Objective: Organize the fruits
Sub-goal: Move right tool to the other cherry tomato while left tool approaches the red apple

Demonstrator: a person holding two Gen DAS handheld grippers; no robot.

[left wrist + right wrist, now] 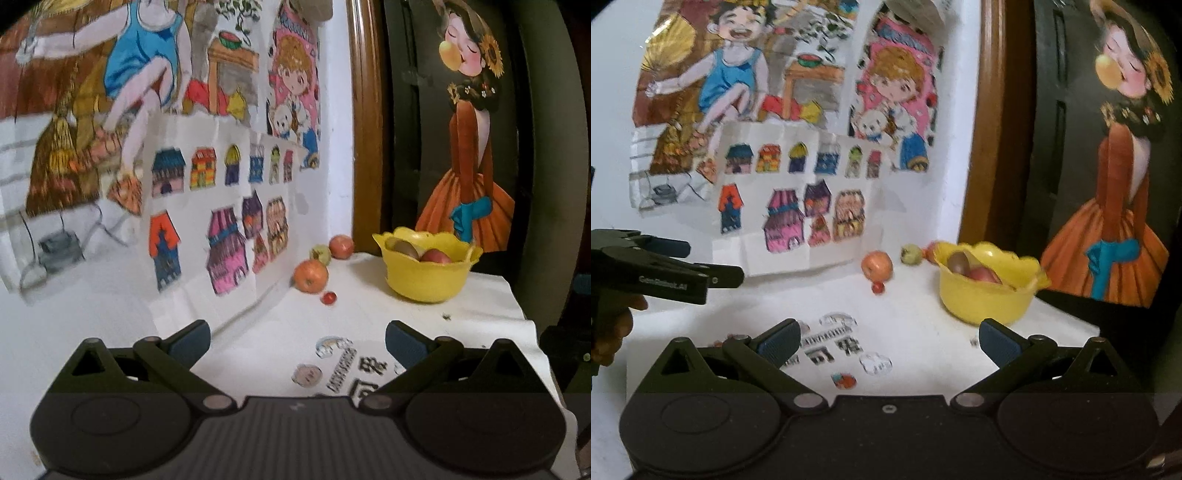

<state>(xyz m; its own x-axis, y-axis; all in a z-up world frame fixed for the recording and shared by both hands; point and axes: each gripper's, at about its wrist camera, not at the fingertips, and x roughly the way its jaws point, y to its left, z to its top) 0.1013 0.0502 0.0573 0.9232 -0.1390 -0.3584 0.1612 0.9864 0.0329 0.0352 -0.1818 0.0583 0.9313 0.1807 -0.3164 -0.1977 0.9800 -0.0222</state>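
A yellow bowl stands at the far right of the white table and holds a brownish fruit and a red apple. Loose by the wall lie an orange-red apple, a tiny red fruit, a greenish fruit and another red apple. My left gripper is open and empty, well short of the fruit. My right gripper is open and empty too. The left gripper also shows at the left edge of the right wrist view.
Children's drawings hang on the white wall to the left. A dark panel with a painted girl stands behind the bowl. Stickers and printed characters lie on the table cover. A hand holds the left gripper.
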